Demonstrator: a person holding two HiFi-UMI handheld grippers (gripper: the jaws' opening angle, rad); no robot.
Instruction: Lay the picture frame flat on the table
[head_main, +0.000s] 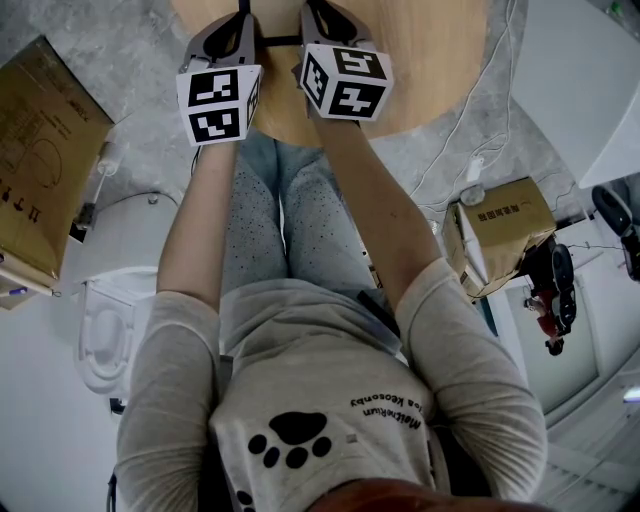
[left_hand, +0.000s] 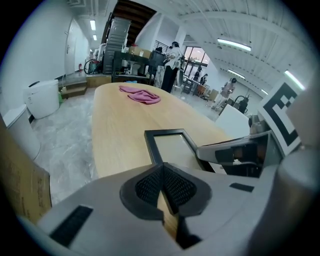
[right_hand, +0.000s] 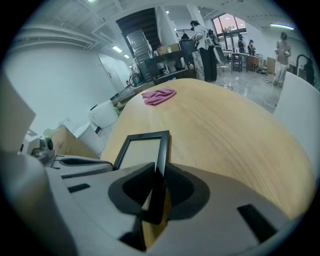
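The black picture frame (left_hand: 172, 146) with a pale insert lies face up, low on the round wooden table (left_hand: 120, 120). My right gripper (right_hand: 156, 197) is shut on its right edge, and the black bar of the frame (right_hand: 142, 150) stands between the pads. My left gripper (left_hand: 162, 186) is shut, with its pads meeting at the frame's near left edge; I cannot tell whether they pinch it. In the head view both grippers sit side by side at the table's near rim, left gripper (head_main: 243, 12) and right gripper (head_main: 315, 10), with a sliver of the frame (head_main: 280, 41) between them.
A pink cloth (left_hand: 141, 95) lies at the far end of the table (right_hand: 225, 135). Cardboard boxes stand on the floor to the left (head_main: 40, 160) and right (head_main: 505, 225). A white seat (head_main: 110, 330) is beside the person's legs. People stand far off.
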